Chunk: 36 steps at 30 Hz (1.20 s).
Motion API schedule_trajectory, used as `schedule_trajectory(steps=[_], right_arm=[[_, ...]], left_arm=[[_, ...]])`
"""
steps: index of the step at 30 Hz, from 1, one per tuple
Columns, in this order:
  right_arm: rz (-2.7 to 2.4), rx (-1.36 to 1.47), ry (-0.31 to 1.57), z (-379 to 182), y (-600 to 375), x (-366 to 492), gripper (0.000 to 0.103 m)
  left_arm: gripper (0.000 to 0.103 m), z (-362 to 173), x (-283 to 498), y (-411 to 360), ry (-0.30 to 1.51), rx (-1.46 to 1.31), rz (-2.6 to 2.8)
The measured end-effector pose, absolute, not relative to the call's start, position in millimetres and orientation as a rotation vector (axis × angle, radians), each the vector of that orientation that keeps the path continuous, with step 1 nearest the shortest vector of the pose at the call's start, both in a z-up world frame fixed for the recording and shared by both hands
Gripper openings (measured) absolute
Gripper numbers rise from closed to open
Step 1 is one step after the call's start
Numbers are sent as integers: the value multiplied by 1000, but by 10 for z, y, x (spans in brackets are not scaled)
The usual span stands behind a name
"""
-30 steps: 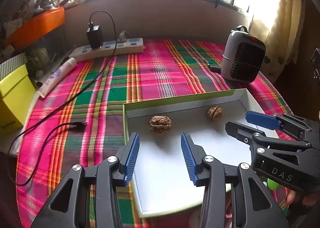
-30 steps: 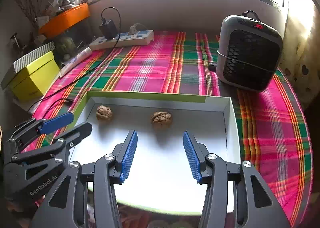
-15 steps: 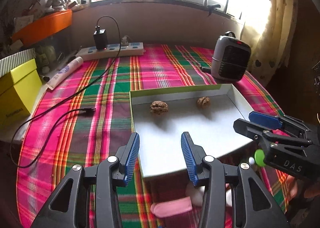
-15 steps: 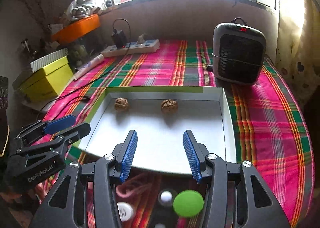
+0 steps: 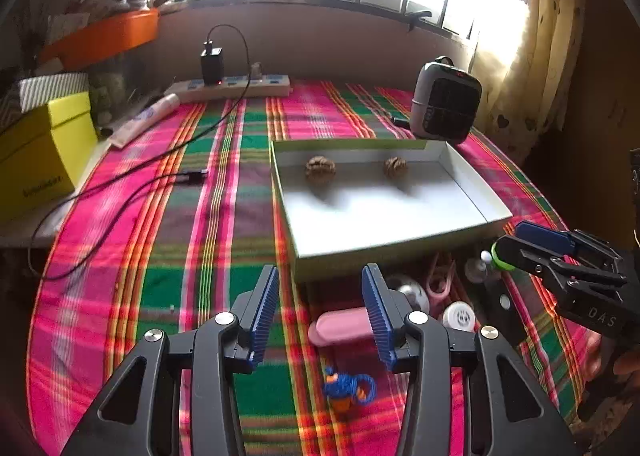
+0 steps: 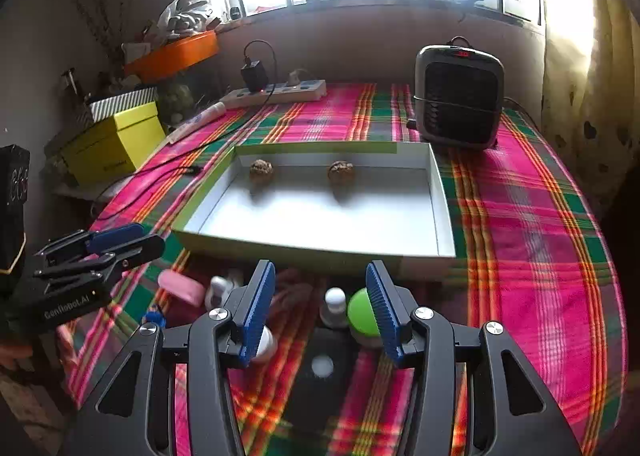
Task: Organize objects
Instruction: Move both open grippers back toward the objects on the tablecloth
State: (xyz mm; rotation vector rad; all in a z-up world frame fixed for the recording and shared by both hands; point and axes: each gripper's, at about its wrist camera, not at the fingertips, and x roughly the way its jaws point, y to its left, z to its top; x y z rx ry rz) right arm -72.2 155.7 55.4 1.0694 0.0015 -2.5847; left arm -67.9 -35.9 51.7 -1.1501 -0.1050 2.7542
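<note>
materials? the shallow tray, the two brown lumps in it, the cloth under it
Tray: looks like thin cardboard, matte white inside, green outside; crisp folded walls.
The left lump and right lump: likely walnuts in shell; brown, wrinkled, dull surface.
Tablecloth: woven plaid fabric in pink, green and orange, matte; whether cotton or synthetic I can't tell.

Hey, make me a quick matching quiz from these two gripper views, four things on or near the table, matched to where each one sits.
Things:
1. walnuts
2. heater
3. power strip
4. pink case

Places:
A. on the cloth in front of the tray's near edge
B. at the table's far edge below the window
C. inside the white tray, by its far wall
D. beyond the tray's far right corner

Pairs: 1-C, 2-D, 3-B, 4-A
</note>
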Motion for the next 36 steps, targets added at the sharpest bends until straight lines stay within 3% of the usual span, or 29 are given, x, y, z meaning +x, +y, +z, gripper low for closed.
schedule_trajectory(steps=[36], right_arm=[[-2601,1167,51,158,1538,-310,49]], left_arm=[[42,90,-246,-328,-138,-1274,2683]])
